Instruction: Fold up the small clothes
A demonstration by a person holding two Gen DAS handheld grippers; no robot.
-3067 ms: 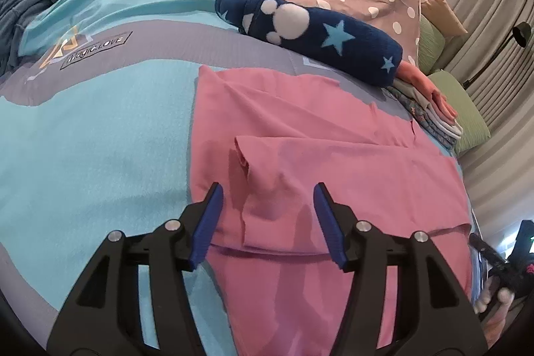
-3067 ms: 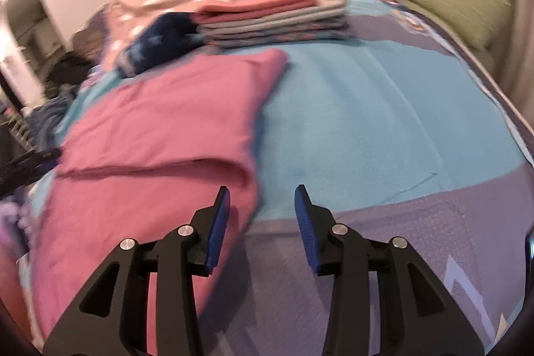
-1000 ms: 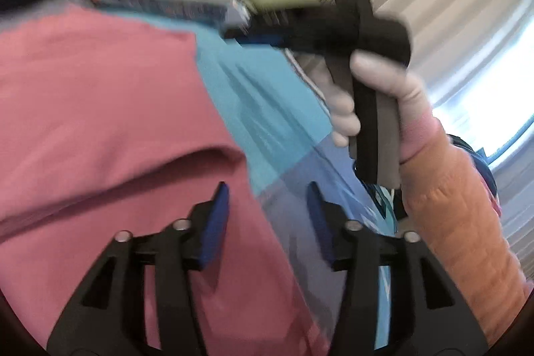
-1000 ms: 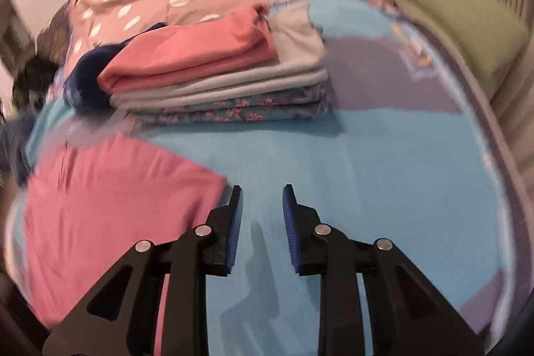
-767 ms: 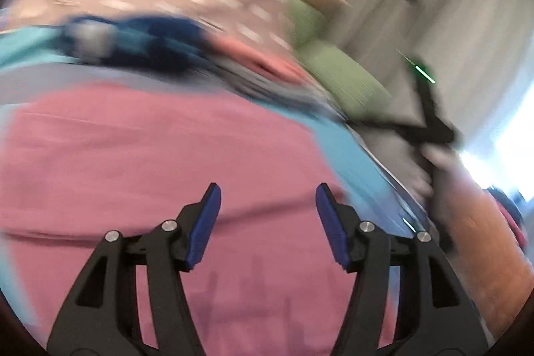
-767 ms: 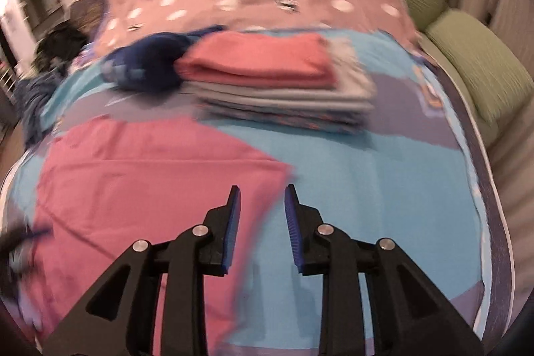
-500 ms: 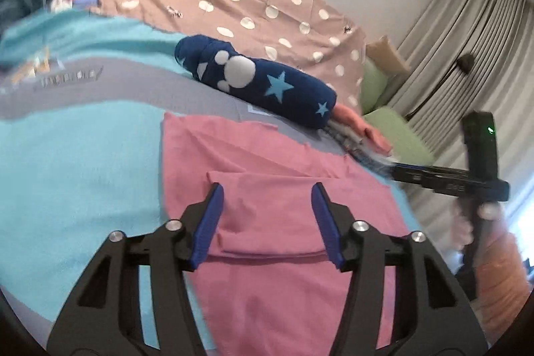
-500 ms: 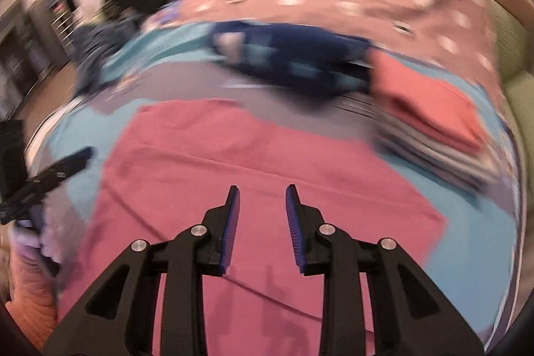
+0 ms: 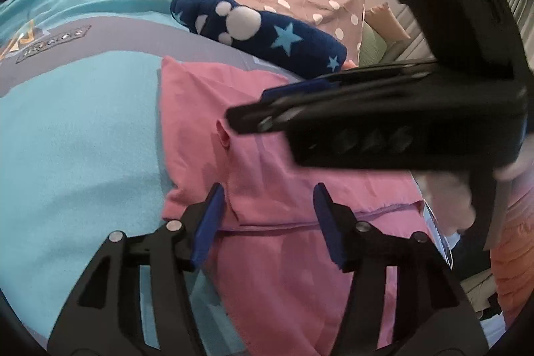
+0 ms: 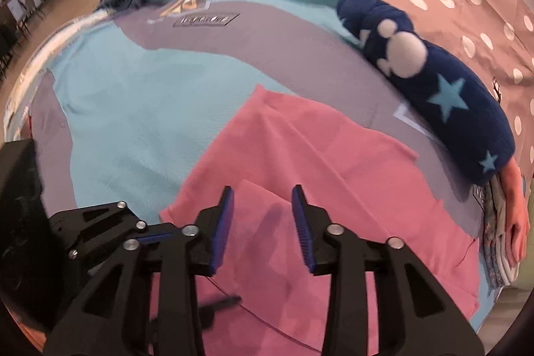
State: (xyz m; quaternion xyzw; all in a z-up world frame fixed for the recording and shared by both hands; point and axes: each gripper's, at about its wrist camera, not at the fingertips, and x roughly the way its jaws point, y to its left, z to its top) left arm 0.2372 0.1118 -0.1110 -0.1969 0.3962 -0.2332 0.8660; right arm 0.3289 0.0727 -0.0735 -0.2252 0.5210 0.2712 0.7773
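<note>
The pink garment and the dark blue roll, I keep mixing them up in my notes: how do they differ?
The pink garment lies spread flat with a folded flap near the grippers; the dark blue roll is bundled into a thick tube. The pink garment is plain; the roll carries light blue stars and white round shapes. The garment covers far more of the bed. Both are soft fabric resting on the blue bedspread.

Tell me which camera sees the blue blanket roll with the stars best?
The right wrist view. The blue star blanket roll lies there whole, end to end, behind the pink garment. In the left wrist view the roll is smaller, and the right gripper crossing the picture hides its far end.
</note>
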